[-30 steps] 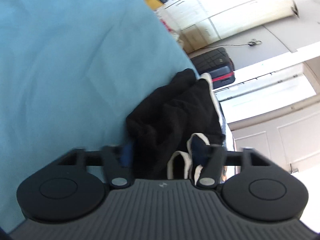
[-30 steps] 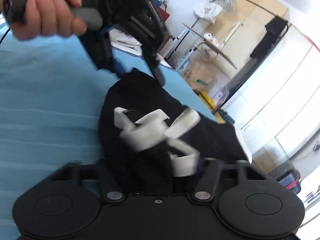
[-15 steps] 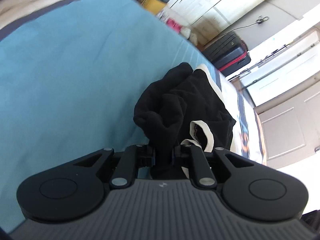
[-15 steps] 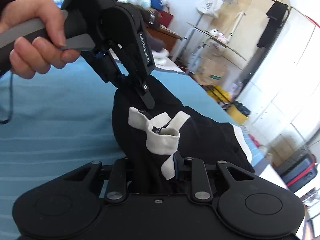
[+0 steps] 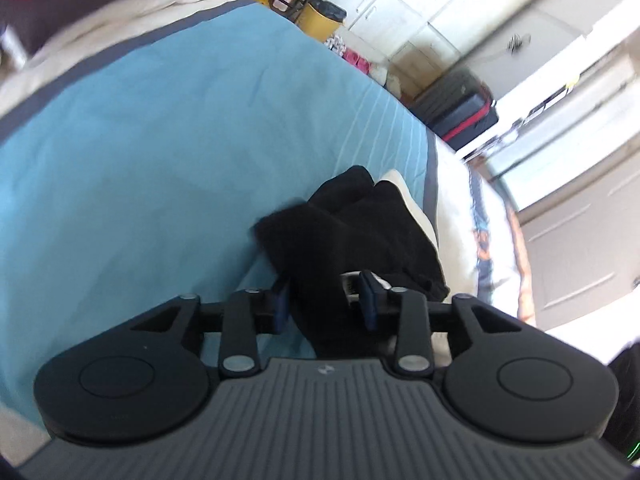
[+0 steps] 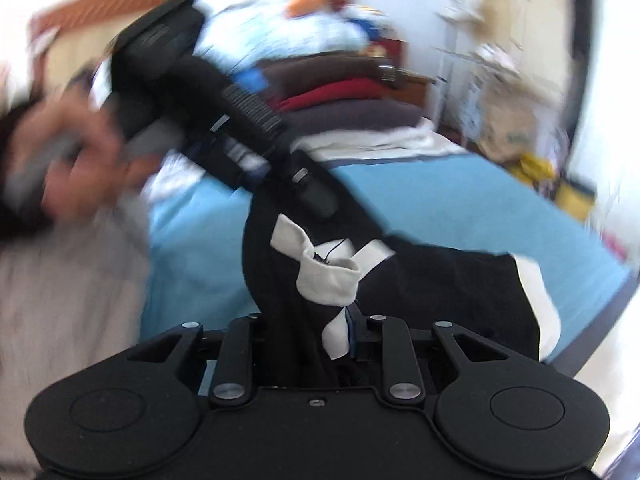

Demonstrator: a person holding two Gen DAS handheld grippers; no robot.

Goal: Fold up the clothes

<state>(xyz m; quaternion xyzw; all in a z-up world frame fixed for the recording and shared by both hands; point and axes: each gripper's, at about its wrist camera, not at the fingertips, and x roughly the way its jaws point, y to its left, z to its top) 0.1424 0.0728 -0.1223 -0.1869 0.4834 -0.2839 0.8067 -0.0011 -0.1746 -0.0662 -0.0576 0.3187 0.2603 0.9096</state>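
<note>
A black garment with white trim (image 5: 352, 232) hangs bunched over a blue bedspread (image 5: 160, 140). My left gripper (image 5: 324, 300) has its blue pads on either side of a thick bunch of the black cloth and grips it. In the right wrist view the same garment (image 6: 440, 280) drapes down with a white cuff (image 6: 328, 280) showing. My right gripper (image 6: 308, 340) is shut on the black cloth and white trim. The left gripper (image 6: 308, 188) shows there too, held by a hand, pinching the garment's top.
A stack of folded clothes (image 6: 340, 92) lies on the bed near the headboard. A black suitcase (image 5: 464, 112), a yellow bin (image 5: 320, 16) and white cupboards (image 5: 400, 8) stand beyond the bed. A white quilt (image 5: 460, 216) borders the blue spread.
Both grippers closed on the garment and lifted it. Both views have swung round, the right wrist view now blurred and facing the headboard.
</note>
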